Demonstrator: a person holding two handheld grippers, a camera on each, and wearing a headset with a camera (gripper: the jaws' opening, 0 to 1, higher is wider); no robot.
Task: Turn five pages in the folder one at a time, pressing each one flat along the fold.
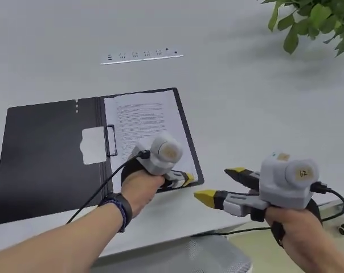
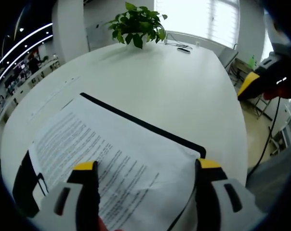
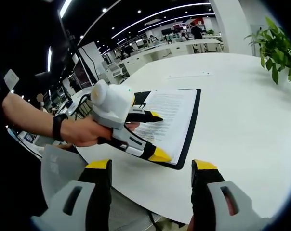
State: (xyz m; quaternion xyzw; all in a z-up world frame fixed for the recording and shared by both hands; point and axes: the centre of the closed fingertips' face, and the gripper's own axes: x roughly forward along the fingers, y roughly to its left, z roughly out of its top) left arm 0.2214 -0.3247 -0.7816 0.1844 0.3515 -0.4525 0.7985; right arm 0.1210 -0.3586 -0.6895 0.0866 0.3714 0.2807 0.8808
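Note:
A black folder [image 1: 46,153] lies open on the white table, its empty cover to the left and a stack of printed pages [image 1: 143,116] clipped on the right. My left gripper [image 1: 183,179] hovers over the pages' near right corner, jaws open, with the printed sheet [image 2: 112,159] beneath them and nothing gripped. In the right gripper view the left gripper [image 3: 159,135] stands open above that corner of the folder [image 3: 191,125]. My right gripper [image 1: 219,183] is off the folder to the right, near the table's front edge, open and empty, pointing left.
A white power strip [image 1: 140,56] is set in the table beyond the folder. A leafy plant [image 1: 314,23] stands at the far right. The table's front edge [image 1: 177,236] runs just under both hands, with a grey chair [image 1: 189,256] below. Cables trail from both grippers.

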